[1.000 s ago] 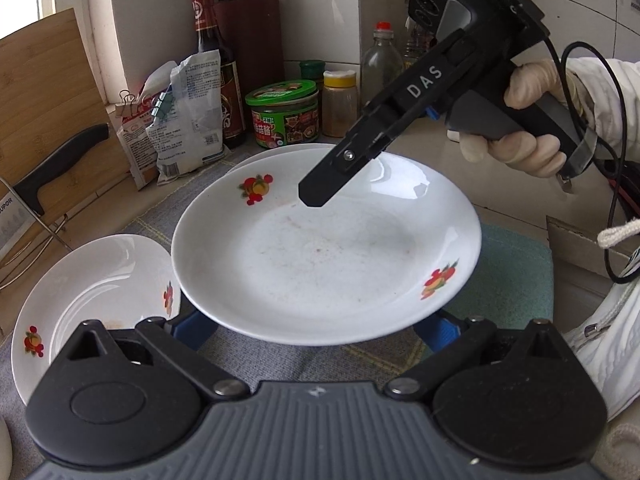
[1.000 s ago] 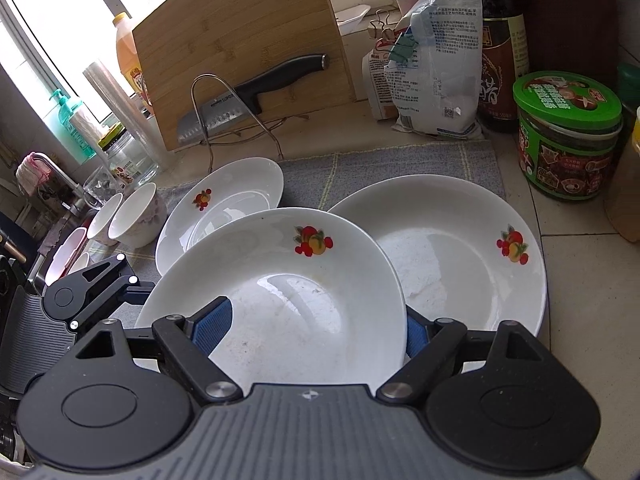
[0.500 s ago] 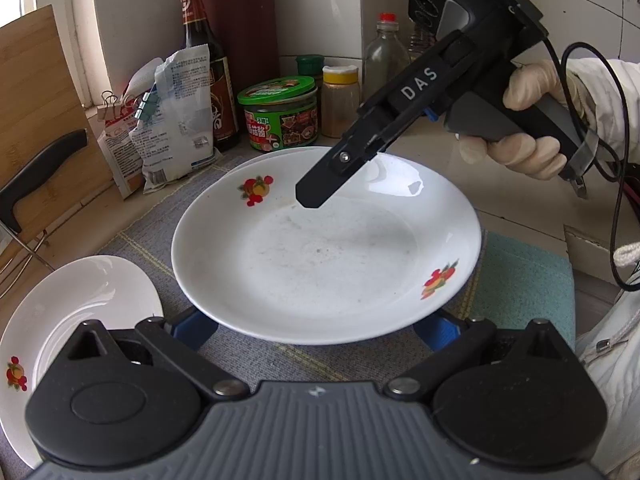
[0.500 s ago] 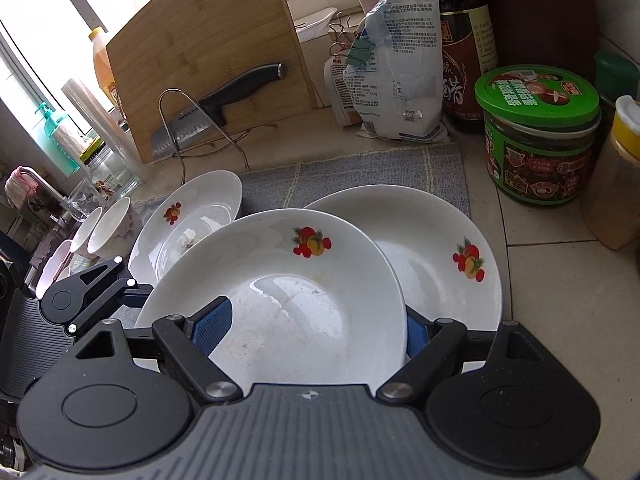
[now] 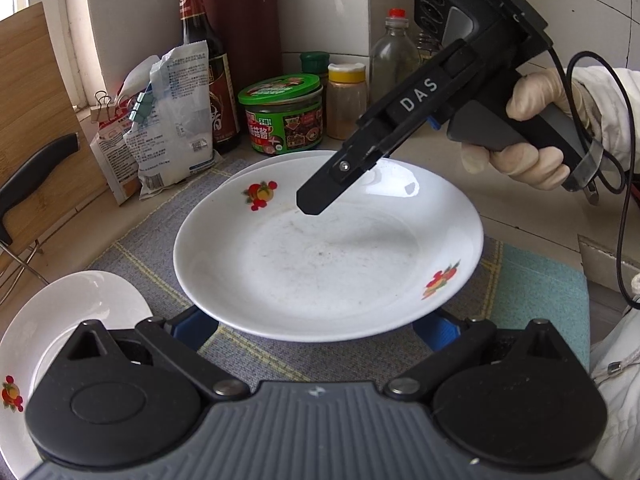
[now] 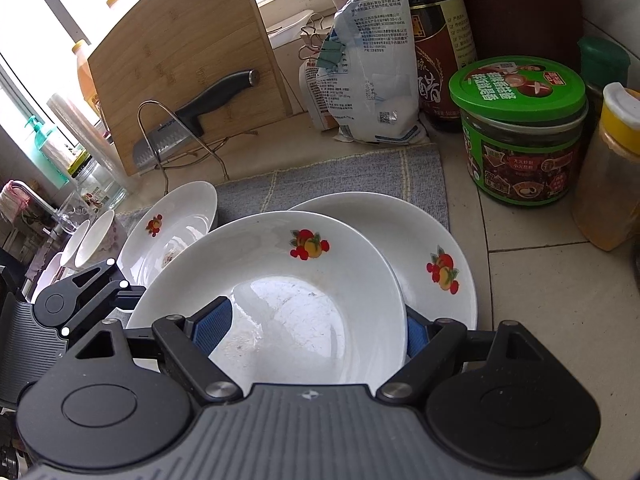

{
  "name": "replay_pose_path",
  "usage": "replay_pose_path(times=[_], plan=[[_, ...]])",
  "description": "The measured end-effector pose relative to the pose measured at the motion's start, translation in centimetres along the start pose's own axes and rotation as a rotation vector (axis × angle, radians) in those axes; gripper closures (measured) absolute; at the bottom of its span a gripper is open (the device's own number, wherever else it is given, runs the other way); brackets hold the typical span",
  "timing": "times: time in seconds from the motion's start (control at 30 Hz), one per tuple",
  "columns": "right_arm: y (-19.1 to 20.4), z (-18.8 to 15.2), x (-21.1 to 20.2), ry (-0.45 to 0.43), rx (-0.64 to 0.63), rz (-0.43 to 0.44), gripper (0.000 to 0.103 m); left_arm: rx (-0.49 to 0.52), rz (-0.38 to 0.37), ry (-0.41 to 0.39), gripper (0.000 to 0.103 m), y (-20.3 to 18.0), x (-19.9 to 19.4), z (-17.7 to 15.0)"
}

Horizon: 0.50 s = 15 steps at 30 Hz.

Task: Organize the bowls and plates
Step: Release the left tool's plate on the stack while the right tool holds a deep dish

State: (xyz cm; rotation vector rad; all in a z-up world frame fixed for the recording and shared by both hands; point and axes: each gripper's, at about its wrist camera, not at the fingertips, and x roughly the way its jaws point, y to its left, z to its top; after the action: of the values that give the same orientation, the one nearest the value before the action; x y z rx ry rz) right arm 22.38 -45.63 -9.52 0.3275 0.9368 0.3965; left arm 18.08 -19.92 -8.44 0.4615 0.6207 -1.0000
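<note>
Held plate: a white plate with fruit prints [image 5: 328,256] fills the middle of the left wrist view, lifted over the grey mat [image 5: 152,240] and close to level, its hollow facing up; being round, it has no long axis to speak of.
Left gripper [image 5: 316,326]: blue pads sit at the plate's near rim on either side, low in the frame; the rim hides the contact, so I cannot tell whether they pinch it.
Right gripper [image 6: 316,330]: its blue pads are clamped across the plate's near rim, one on each side; in the left wrist view its black finger [image 5: 320,196] lies over the plate's far rim, held by a gloved hand [image 5: 532,136] at right.
Second plate [image 6: 424,256]: lies on the mat right of and behind the held one, partly covered by it.
Third plate [image 6: 176,228]: left of centre on the mat, apart from the other two.
Bowls [image 6: 92,240]: tipped together at the left edge of the right wrist view.
Crowding the back: green-lidded jar [image 6: 520,128], yellow-capped jar [image 6: 612,168], dark sauce bottle [image 6: 432,40] and clipped bags [image 6: 368,68] stand just beyond the mat, upper right.
Upper left: a wooden cutting board [image 6: 180,64] leans upright with a black-handled knife [image 6: 200,112] on a wire rack before it.
</note>
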Motion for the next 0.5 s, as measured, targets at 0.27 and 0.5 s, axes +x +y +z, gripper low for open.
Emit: replay_pose_path(times=[0.27, 0.5], plan=[[-0.6, 0.3, 0.1, -0.002, 0.011, -0.011, 0.014, -0.005, -0.009, 0.022, 0.001, 0.4, 0.9, 0.4], [-0.8, 0.7, 0.0, 0.003, 0.013, -0.031, 0.014, -0.006, -0.012, 0.045, 0.001, 0.9, 1.7, 0.6]])
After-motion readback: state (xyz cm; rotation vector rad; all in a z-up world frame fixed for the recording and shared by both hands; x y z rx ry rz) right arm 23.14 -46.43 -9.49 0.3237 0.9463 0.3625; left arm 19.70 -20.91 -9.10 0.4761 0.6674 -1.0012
